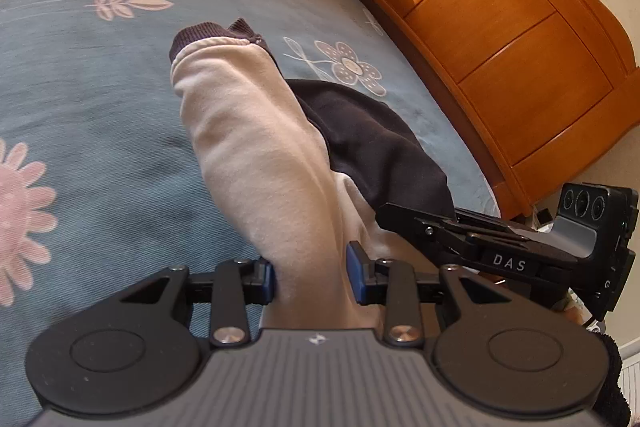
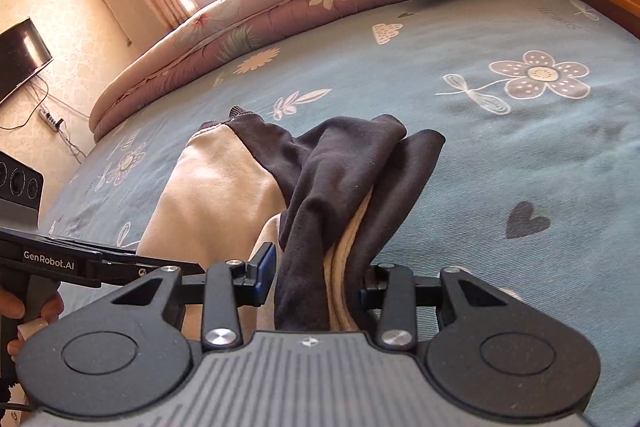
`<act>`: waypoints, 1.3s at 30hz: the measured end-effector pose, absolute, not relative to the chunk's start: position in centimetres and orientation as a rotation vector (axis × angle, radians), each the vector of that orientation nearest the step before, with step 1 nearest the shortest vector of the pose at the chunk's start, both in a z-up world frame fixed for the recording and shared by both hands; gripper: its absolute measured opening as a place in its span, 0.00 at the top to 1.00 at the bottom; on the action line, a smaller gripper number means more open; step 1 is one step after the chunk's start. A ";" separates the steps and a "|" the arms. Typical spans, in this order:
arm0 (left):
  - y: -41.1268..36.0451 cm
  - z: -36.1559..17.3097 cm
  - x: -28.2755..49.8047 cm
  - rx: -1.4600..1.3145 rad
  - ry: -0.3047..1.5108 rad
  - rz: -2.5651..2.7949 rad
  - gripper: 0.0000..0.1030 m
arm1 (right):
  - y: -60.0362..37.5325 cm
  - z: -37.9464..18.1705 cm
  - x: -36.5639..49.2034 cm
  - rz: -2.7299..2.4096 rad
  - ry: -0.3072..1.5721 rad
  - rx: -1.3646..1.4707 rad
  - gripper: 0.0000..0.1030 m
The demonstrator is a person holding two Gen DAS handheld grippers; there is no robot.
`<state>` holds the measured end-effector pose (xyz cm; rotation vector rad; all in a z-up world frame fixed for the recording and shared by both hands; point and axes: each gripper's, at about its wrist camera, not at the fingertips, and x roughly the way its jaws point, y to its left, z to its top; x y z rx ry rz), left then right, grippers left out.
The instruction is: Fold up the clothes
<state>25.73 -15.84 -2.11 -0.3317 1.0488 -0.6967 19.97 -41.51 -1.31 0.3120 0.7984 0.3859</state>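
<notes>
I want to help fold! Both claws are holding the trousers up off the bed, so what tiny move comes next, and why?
Probably carry both claws forward together and lay the held end toward the cuffs. The left claw grips a cream leg, the right claw a dark bunch, and the far end rests on the bed, so that would halve the trousers.

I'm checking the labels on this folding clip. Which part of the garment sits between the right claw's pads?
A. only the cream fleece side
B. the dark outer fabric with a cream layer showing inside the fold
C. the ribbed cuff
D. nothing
B: in the right wrist view the right claw is closed on a bunched fold of the garment, dark fabric outside with a cream edge inside; the ribbed cuff lies far off on the bedsheet.
</notes>
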 end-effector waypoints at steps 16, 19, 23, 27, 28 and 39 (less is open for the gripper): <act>-34.2 -4.3 32.8 -0.298 1.073 -0.969 0.69 | -55.8 0.9 23.4 0.043 0.745 0.183 0.57; -37.0 -4.7 33.8 -0.293 1.063 -1.002 0.69 | -57.7 1.3 24.8 -0.005 0.731 0.157 0.58; -39.9 -5.3 34.9 -0.290 1.050 -1.028 0.69 | -59.6 1.4 26.2 -0.057 0.730 0.117 0.60; -42.2 -6.1 35.6 -0.295 1.035 -1.055 0.69 | -61.9 1.4 27.5 -0.115 0.734 0.087 0.62; -42.6 -6.4 35.6 -0.291 1.029 -1.058 0.69 | -62.5 1.4 27.8 -0.127 0.732 0.093 0.62; -38.6 -9.2 36.7 -0.291 1.112 -1.002 0.55 | -64.9 -3.3 27.7 -0.189 0.797 0.145 0.66</act>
